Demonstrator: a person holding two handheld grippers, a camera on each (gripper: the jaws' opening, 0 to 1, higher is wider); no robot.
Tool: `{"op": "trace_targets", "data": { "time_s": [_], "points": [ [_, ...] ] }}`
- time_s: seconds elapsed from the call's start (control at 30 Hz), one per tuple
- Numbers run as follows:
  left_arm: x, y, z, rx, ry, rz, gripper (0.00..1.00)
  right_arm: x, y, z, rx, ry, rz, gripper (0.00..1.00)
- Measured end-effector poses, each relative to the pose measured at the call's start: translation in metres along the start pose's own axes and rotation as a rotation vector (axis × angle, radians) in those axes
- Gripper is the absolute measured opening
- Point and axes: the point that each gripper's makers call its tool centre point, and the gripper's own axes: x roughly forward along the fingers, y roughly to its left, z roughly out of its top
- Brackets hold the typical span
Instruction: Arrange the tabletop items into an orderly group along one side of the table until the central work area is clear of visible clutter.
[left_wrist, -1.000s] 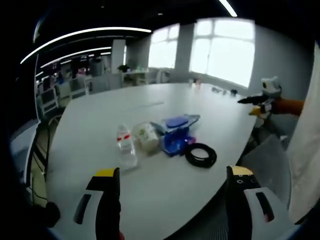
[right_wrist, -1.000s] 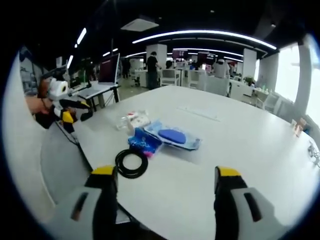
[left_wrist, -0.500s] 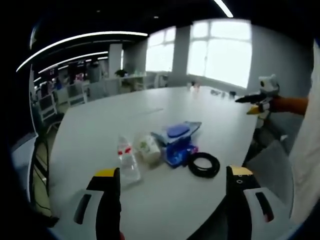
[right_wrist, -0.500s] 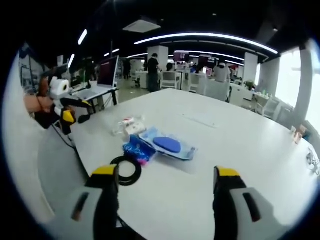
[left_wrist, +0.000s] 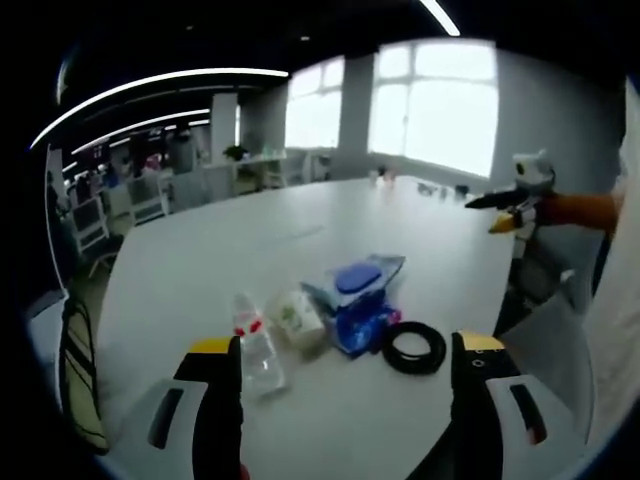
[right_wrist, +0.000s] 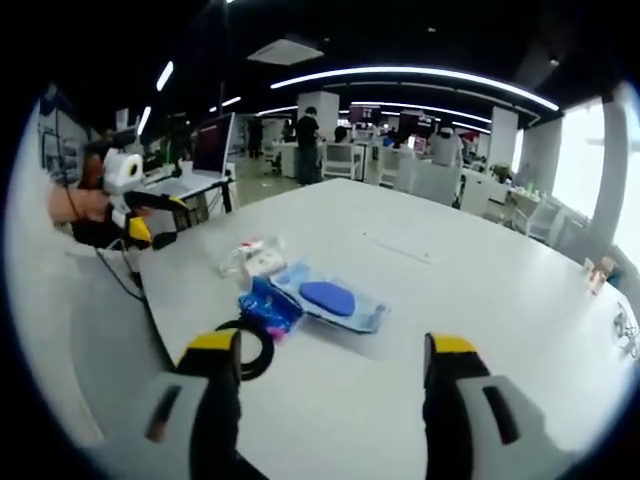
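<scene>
A cluster of items lies near the edge of the big white table. In the left gripper view I see a clear bottle lying down, a white packet, a blue pouch with a clear bag, and a black cable coil. My left gripper hangs open in front of them, empty. In the right gripper view the coil, blue pouch, clear bag with a blue oval and bottle lie ahead of my open right gripper. The other gripper shows at the left.
The right gripper, held by a hand, shows at the far right of the left gripper view. Small objects stand at the table's far end. Office desks and chairs fill the background. A laptop stand is beside the table.
Both views have shifted a little; the cluster now sits slightly lower and closer to the jaws in each. The items themselves have not moved.
</scene>
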Motion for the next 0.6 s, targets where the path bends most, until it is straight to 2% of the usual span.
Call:
{"op": "trace_targets", "data": {
  "time_s": [0.4,0.6],
  "points": [
    [0.024,0.007,0.016,0.009,-0.011,-0.021,0.83,0.016,-0.013,0.015,0.008,0.003,-0.008,0.75],
    [0.036,0.010,0.020,0.011,-0.013,-0.027,0.83,0.028,-0.020,0.017,0.020,0.015,0.002,0.71]
  ]
}}
